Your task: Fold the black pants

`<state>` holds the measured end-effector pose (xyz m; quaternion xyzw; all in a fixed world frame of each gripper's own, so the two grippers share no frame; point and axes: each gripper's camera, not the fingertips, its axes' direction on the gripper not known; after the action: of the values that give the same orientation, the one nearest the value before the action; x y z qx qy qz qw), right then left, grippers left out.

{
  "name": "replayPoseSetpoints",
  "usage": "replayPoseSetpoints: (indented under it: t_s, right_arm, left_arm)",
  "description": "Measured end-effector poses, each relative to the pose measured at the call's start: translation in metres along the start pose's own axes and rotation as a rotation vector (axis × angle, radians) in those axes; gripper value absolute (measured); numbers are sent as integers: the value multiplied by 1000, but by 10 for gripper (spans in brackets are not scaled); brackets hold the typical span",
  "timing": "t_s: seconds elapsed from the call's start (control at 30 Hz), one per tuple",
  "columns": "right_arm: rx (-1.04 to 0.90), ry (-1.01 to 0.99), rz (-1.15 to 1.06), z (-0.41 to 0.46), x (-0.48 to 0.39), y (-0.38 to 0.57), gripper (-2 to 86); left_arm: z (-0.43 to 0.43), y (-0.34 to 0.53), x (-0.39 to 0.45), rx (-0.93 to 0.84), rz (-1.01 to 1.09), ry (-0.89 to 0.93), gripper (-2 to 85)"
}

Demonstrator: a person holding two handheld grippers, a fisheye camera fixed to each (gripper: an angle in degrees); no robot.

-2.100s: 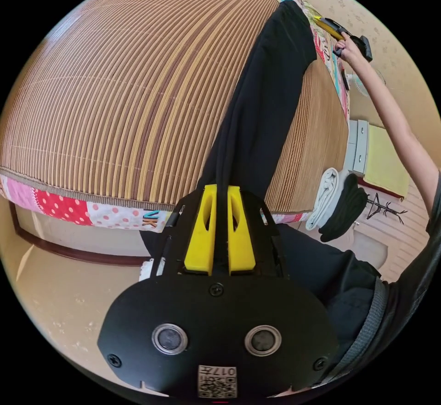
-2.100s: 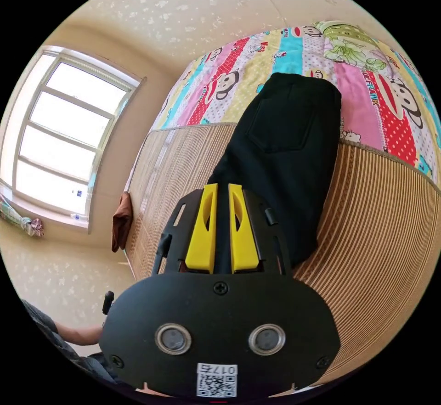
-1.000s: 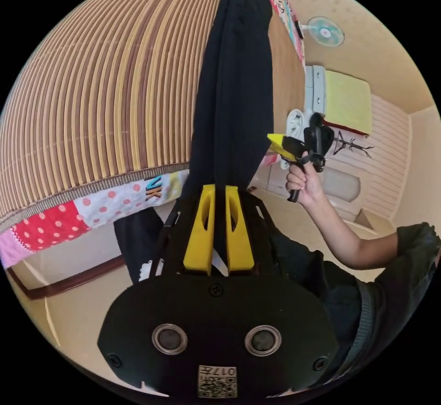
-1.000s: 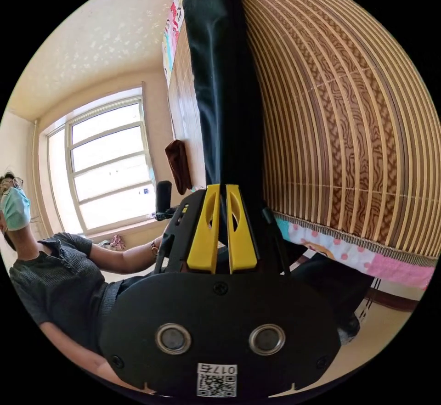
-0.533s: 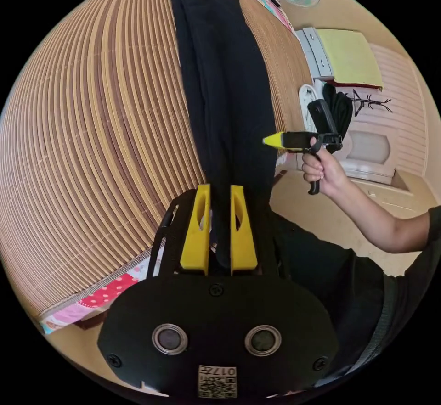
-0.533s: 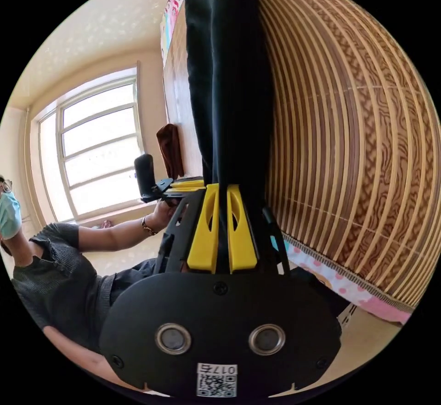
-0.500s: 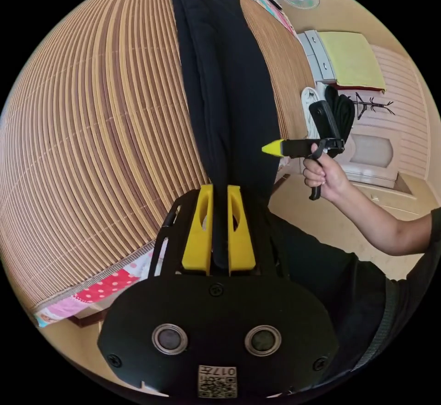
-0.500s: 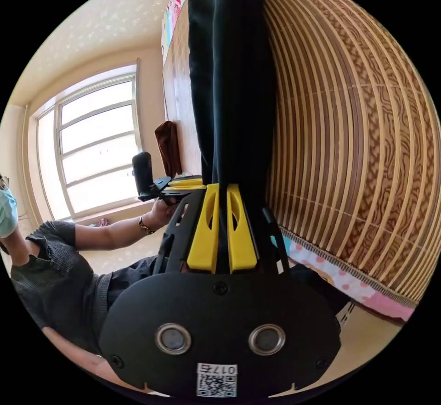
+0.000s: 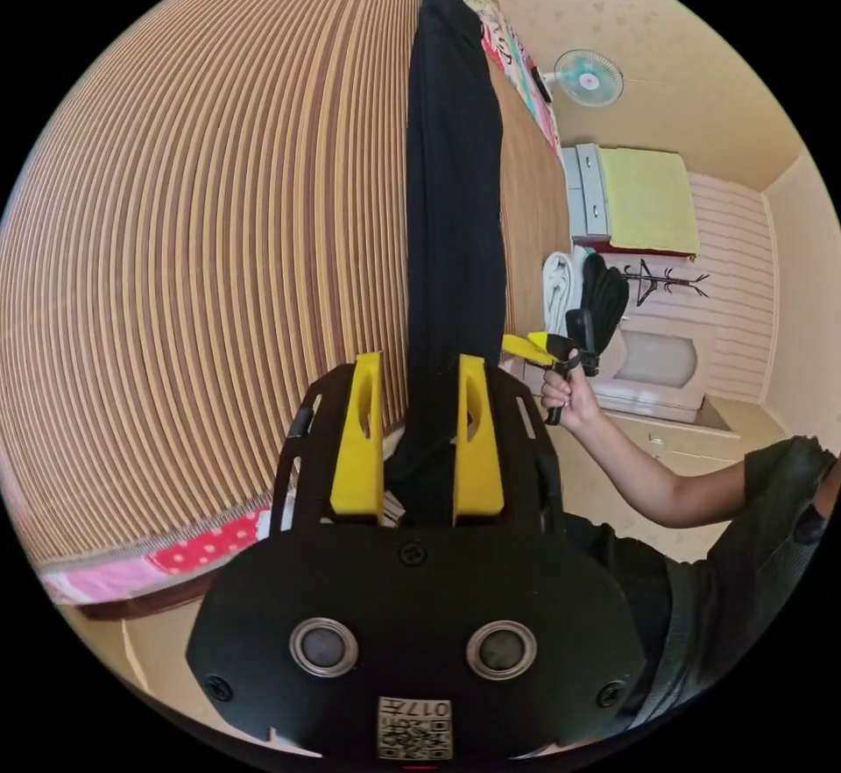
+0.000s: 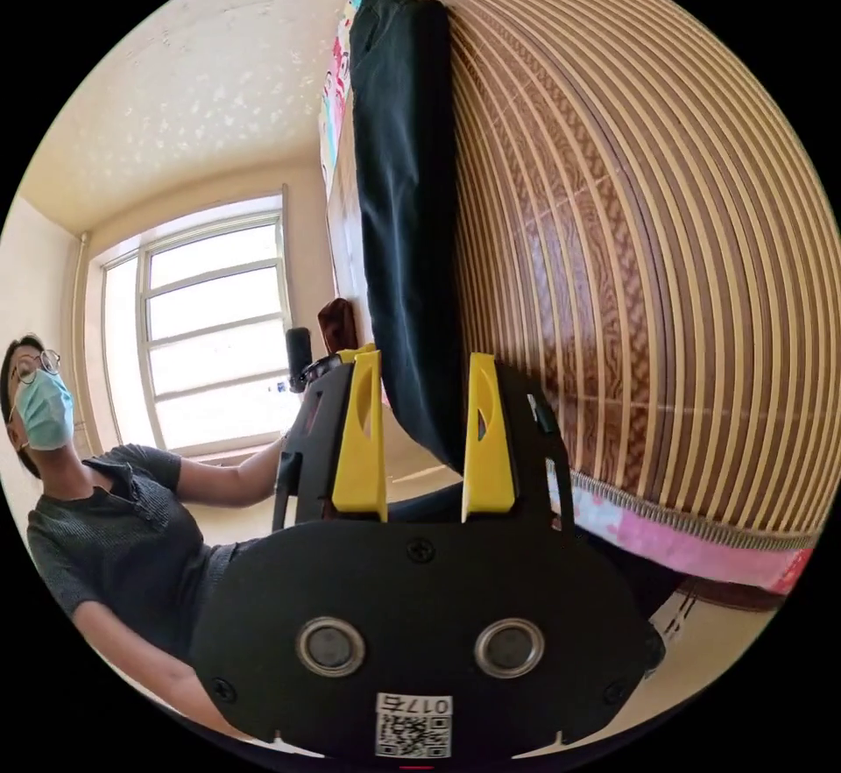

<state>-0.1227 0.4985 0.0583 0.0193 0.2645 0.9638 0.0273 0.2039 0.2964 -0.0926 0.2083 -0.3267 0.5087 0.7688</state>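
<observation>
- The black pants (image 9: 451,195) lie as one long strip on the bamboo mat (image 9: 201,221), running toward 12 o'clock, likely straightened for folding.
- The left gripper (image 9: 419,449) and right gripper (image 10: 424,449) both gape wide, gripping nothing.

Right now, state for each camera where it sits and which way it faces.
Left gripper view: rides the open left gripper, facing along the black pants on the bamboo mat; the person's hand holds the right gripper.
Right gripper view: rides the open right gripper, same direction; the person's torso and arm appear.
Shared: pants, mat.
</observation>
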Motion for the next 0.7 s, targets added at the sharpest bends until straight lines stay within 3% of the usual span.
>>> replayPoseSetpoints:
  t_s: [0.17,0.3,0.43,0.7]
  right_arm:
    - [-130,-243,-41,32,28,-58,119]
    - [-153,-169,-57,39,21,-52,49]
    - [-149,-312,-230,22,-19,7,21]
    - [-125,-344,-544,-18,-171,132,5]
  left_arm:
    - [33,-83,-1,-104,40,170,126]
    - [55,-91,15,-212,10,138,69]
    - [20,-45,63,-174,172,257,52]
    - [-79,105,204,-53,429,407,51]
